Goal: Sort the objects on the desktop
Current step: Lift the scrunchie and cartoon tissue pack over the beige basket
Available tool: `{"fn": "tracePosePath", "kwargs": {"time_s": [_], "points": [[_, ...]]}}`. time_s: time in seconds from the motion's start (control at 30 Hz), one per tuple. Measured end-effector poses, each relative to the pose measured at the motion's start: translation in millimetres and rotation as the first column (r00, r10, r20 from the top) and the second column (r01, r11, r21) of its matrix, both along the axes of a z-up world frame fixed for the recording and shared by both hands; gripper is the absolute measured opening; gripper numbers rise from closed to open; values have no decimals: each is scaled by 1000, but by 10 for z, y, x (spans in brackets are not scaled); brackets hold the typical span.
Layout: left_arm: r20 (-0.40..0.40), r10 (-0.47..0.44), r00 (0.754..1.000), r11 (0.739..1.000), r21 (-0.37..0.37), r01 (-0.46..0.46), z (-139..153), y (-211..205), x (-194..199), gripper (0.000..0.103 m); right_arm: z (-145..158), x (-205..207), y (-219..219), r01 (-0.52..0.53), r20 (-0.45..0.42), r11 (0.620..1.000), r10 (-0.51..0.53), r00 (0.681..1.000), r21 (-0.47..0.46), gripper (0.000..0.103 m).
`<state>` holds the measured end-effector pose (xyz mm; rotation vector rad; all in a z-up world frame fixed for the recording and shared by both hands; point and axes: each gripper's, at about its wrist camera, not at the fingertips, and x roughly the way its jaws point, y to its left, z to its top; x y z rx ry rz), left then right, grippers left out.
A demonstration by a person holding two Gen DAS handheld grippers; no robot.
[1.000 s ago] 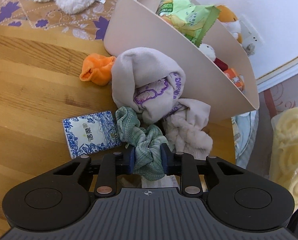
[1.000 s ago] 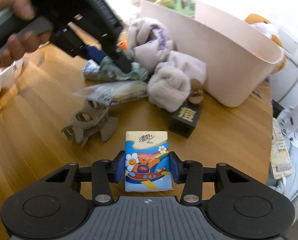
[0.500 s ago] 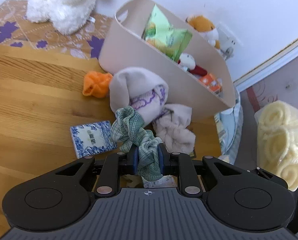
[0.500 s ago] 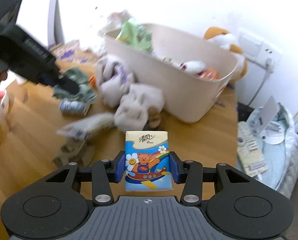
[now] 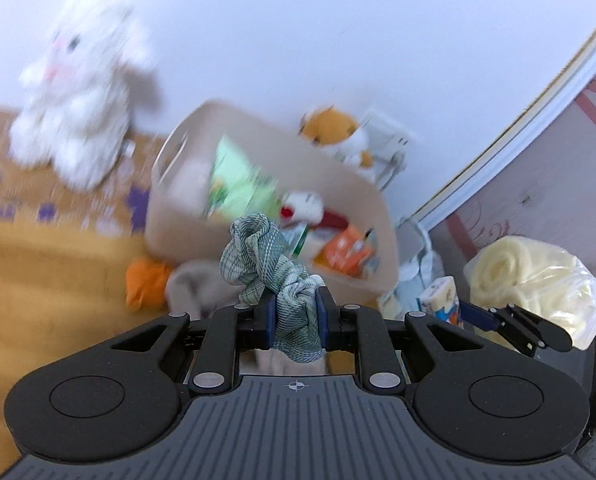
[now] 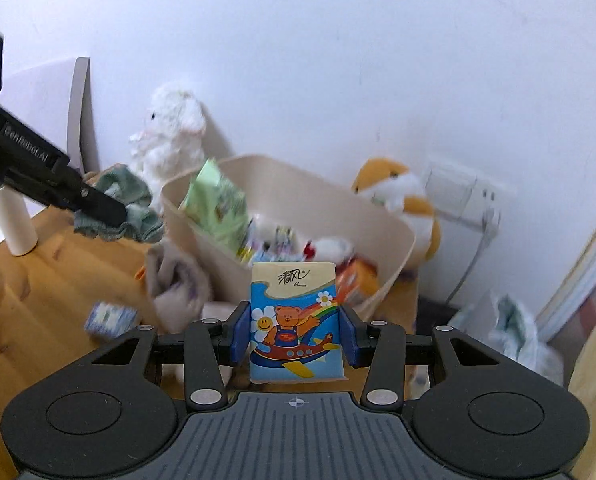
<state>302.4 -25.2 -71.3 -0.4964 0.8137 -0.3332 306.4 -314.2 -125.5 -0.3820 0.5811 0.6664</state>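
Note:
My left gripper [image 5: 296, 318] is shut on a green checked scrunchie [image 5: 266, 264] and holds it in the air in front of the beige basket [image 5: 186, 224]. The scrunchie also shows in the right wrist view [image 6: 134, 212], left of the basket [image 6: 394, 248]. My right gripper [image 6: 296, 334] is shut on a tissue pack with a cartoon bear [image 6: 294, 316], lifted in front of the basket. That pack and the right gripper also show at the right of the left wrist view [image 5: 438, 300].
The basket holds a green snack bag [image 6: 214, 204], small toys and an orange box [image 5: 342, 252]. A pale sock pile [image 6: 178, 284], an orange cloth [image 5: 144, 280] and a blue-white pack [image 6: 108, 316] lie on the wooden table [image 6: 50, 288]. A white plush [image 5: 74, 120] and an orange plush [image 6: 402, 196] sit behind.
Both grippers have risen from the table with their loads and tilted up toward the wall. The scrunchie came clear of the sock pile. The left view is now motion-blurred.

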Motion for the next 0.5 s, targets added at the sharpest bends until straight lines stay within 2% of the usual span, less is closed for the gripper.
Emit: {"fn": "tracePosePath", "kwargs": {"time_s": [0.1,0.2,0.33,0.5], "points": [[43,-2,999,1000,3,2,160,-63,180,20,106,147,77,-11,39,1000,11,999,0,43],[63,1,998,999,-33,1,296,-115,368,20,163,292,179,-30,66,999,31,997,-17,43],[119,-22,993,1000,18,20,436,-271,577,20,133,474,285,-35,71,999,38,997,-35,43],[135,-53,989,997,58,46,448,-477,847,20,48,698,422,-25,66,998,28,997,-51,43]]}}
